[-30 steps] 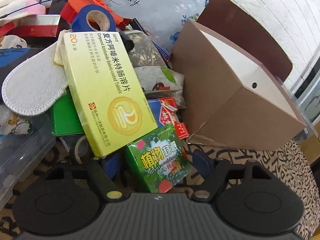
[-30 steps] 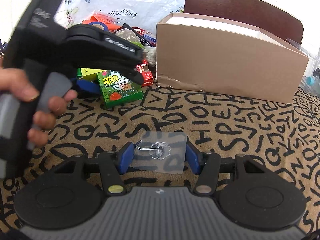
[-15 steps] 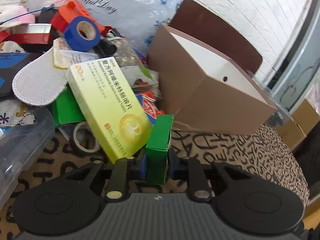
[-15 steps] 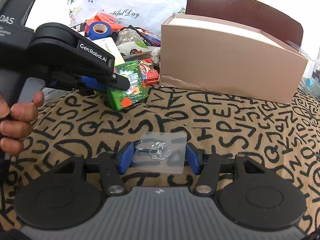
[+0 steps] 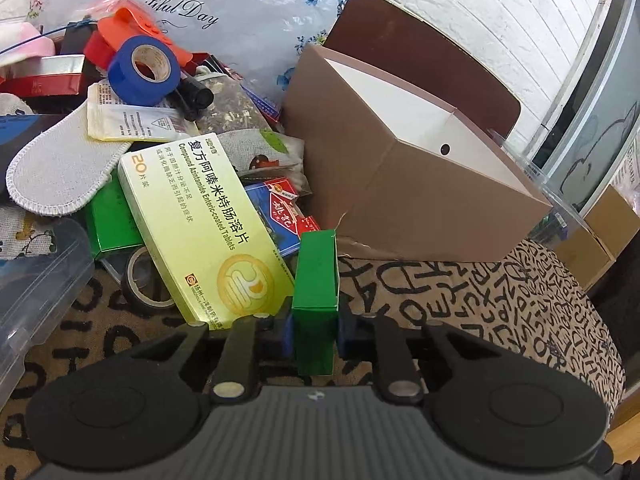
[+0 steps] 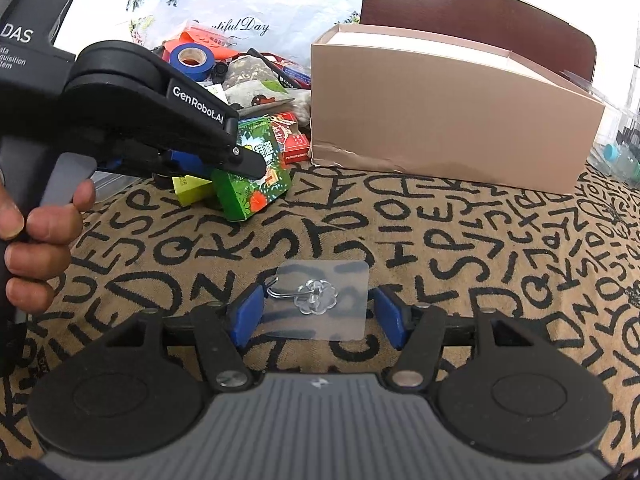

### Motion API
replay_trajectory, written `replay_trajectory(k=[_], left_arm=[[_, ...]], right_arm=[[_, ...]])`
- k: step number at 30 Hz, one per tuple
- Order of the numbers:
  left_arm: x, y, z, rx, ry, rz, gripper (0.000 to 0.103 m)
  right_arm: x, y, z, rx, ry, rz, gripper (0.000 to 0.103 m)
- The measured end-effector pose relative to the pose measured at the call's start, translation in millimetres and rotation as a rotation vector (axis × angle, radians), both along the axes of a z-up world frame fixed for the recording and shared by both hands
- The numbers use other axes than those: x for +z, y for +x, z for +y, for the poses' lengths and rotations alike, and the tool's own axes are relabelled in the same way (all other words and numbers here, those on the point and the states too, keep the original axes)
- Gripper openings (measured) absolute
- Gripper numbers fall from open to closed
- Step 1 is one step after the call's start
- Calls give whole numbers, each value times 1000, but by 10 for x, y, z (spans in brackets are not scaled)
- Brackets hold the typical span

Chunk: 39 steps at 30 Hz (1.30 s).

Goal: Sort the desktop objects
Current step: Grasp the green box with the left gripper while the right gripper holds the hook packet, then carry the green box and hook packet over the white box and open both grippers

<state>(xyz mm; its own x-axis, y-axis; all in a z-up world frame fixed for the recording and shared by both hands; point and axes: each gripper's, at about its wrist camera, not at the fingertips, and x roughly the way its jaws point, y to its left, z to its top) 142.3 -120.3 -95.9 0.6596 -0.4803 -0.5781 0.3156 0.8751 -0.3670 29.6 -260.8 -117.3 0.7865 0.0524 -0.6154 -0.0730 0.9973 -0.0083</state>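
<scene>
In my left wrist view, the left gripper (image 5: 315, 330) is clamped on a small green box (image 5: 315, 300) turned on edge, both blue pads pressed against its broad faces at bottom centre of the frame. The right wrist view shows the same box (image 6: 256, 176) held in that gripper at centre left, its leafy printed face visible, with a person's hand (image 6: 38, 236) around the handle at the left edge.

In my right wrist view, the right gripper (image 6: 318, 316) has its jaws opening. A clear adhesive hook sheet (image 6: 320, 300) lies flat on the letter-patterned tablecloth (image 6: 460, 240) between the blue pads; I see a gap on each side, so neither pad presses it.

Just beyond the held box in the left view, a yellow tablet carton (image 5: 200, 228) lies tilted across a second green box (image 5: 110, 220), with a dark tape ring (image 5: 140, 276) beside its lower edge. A clear plastic bin (image 5: 36, 280) occupies the lower left. A grey insole (image 5: 60, 168) lies at left centre.

To the right stands an open brown cardboard box (image 5: 420, 184), its white interior showing, touching the clutter at its near corner.

Farther back, upper left, a blue tape roll (image 5: 144, 70) rests on the pile beside orange plastic pieces (image 5: 132, 28). A floral plastic bag (image 5: 240, 12) lies behind everything.
</scene>
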Motion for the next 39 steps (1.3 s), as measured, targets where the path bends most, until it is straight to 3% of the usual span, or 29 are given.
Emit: replay_trajectory(k=[10,22,30,39], left_arm=[[56,-118,57,-10,-4,-25,19],[329,-313,230,-5,-57,-90,19],[451,-360,278,-11,-86,-117,19],[403,-330,275,-7,-81,-90,19]], right_arm=[[96,-64,10,24,11,-22,40],[290,-149,48,59,14,-67,27],[294,-187,70,79,20,-56,24],[228,-160,52,60,25,-29,28]])
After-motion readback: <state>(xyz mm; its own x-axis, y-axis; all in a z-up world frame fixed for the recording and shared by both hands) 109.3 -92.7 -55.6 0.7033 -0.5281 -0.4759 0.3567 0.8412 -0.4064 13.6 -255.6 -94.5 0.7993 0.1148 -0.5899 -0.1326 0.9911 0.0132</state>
